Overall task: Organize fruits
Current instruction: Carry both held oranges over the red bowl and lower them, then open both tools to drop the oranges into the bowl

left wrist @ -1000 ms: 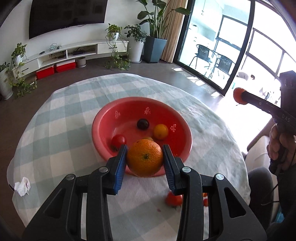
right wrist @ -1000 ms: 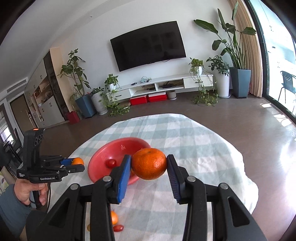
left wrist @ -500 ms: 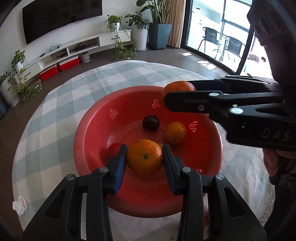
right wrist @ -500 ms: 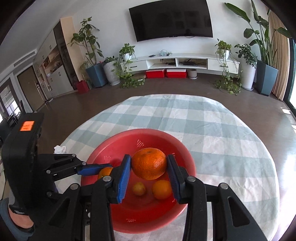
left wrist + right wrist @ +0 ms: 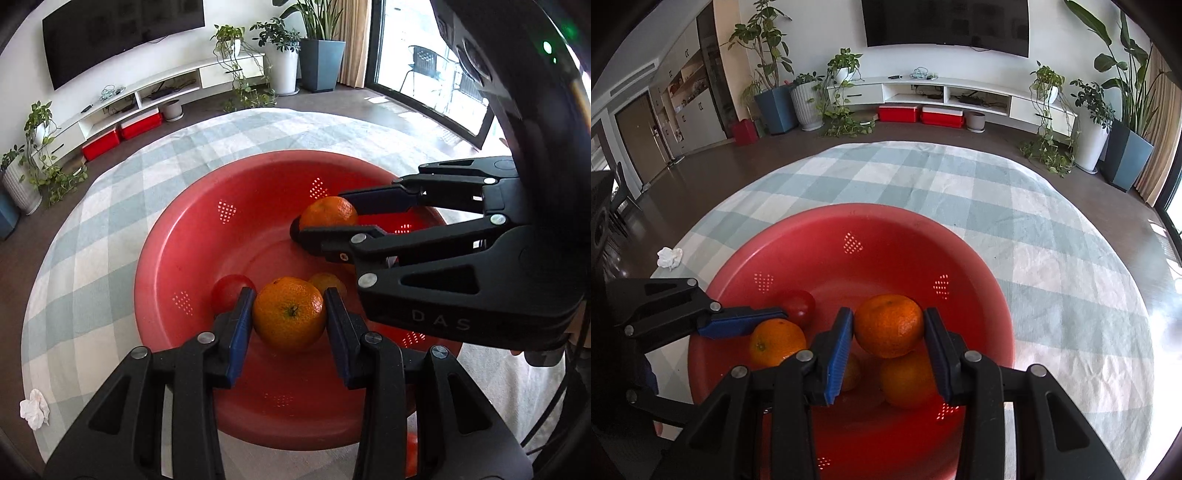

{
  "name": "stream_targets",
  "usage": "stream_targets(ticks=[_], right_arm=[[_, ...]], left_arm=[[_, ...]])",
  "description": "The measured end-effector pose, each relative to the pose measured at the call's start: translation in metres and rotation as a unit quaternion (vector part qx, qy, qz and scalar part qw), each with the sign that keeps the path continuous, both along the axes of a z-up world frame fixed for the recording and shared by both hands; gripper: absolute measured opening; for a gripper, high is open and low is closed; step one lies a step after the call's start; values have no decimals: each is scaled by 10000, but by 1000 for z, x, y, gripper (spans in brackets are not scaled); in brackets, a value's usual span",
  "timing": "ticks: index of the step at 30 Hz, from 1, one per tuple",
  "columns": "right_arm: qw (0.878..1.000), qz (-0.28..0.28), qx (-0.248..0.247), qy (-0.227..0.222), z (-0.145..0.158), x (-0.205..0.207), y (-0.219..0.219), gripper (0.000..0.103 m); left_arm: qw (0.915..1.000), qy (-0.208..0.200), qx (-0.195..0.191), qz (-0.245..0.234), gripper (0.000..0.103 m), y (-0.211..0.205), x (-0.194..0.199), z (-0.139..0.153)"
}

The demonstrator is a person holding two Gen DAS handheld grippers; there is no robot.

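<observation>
My left gripper (image 5: 289, 314) is clamped on an orange (image 5: 289, 314), holding it over the near part of the red bowl (image 5: 192, 236). My right gripper (image 5: 888, 332) squeezes a second orange (image 5: 888, 325) over the same bowl, on its right side. Under them, in the bottom of the bowl, I see a red tomato (image 5: 798, 305) on the left and two small oranges (image 5: 908, 380) near me. The bowl sits on a checked tablecloth (image 5: 997, 206). A crumpled white tissue (image 5: 669, 257) lies off to the left.
</observation>
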State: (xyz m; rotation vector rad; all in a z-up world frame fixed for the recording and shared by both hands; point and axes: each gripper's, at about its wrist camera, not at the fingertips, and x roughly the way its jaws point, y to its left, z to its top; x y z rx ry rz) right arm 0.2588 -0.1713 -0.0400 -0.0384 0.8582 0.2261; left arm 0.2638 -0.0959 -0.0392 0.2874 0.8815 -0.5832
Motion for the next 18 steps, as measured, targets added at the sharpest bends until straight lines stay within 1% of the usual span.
stream_targets(ticks=[5, 7, 9, 11, 16, 18], right_arm=[[10000, 13, -80, -29, 1, -1, 2, 43], [9999, 20, -104, -31, 1, -1, 2, 43], [9999, 12, -99, -34, 1, -1, 2, 43], [10000, 8, -89, -38, 1, -1, 3, 43], [9999, 11, -105, -46, 2, -2, 3, 44], [9999, 6, -95, -40, 2, -2, 3, 44]], left_arm=[[10000, -38, -3, 50, 37, 0, 0, 0], [10000, -64, -32, 35, 43, 0, -1, 1], [9999, -139, -17, 30, 58, -1, -5, 3], [9998, -179, 2, 15, 61, -1, -6, 3], [9998, -179, -22, 29, 61, 0, -5, 4], [9998, -204, -41, 58, 66, 1, -6, 6]])
